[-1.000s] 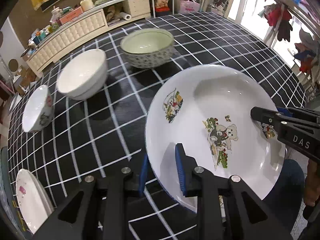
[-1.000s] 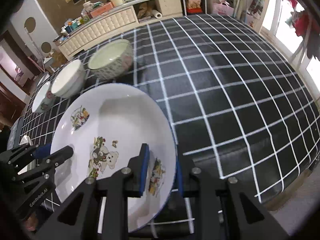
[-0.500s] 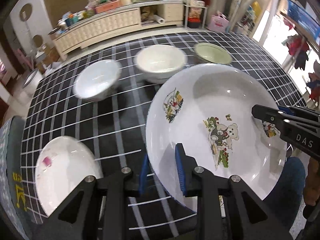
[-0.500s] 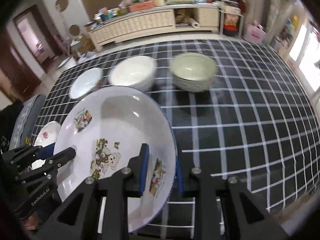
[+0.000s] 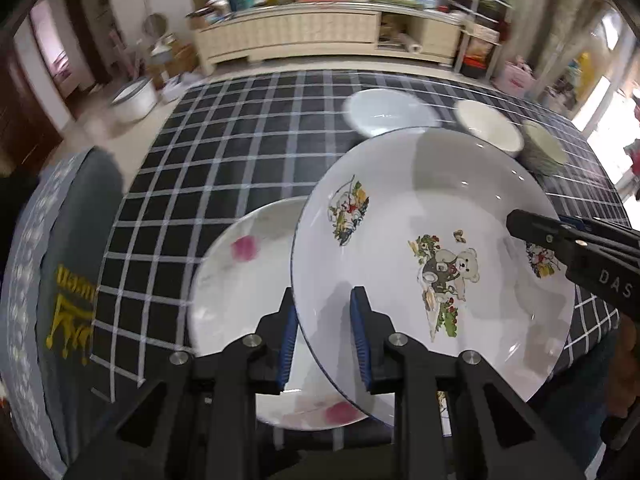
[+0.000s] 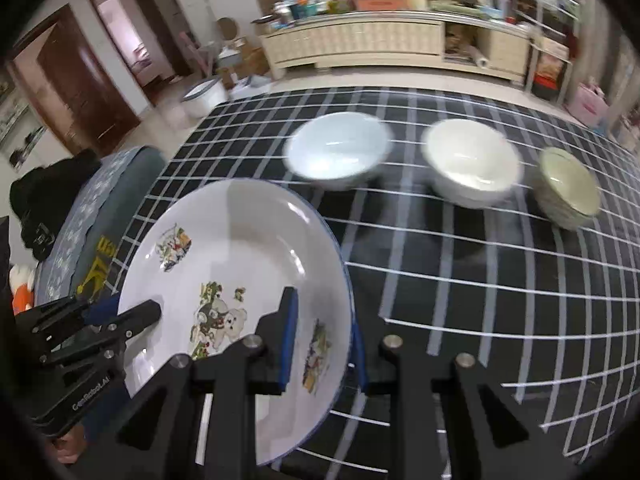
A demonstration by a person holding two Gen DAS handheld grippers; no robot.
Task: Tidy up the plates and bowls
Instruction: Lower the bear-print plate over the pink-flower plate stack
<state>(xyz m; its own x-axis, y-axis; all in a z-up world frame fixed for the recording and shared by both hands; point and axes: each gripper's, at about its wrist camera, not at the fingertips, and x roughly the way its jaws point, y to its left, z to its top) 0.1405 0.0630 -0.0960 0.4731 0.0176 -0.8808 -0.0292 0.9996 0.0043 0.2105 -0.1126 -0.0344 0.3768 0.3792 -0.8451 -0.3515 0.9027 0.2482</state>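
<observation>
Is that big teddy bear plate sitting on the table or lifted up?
Lifted. The teddy bear plate is pinched at opposite rims by both grippers, overlapping the pink-flowered plate beneath.

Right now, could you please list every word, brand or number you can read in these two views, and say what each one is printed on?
"DAS" on the right gripper, seen from the left wrist; any letters after it are cut off.
"GenRobot.AI" on the left gripper, seen from the right wrist.
Yellow print on the grey cloth beside the table: too blurred to read.
The bear plate carries cartoon pictures only, no readable text.
</observation>
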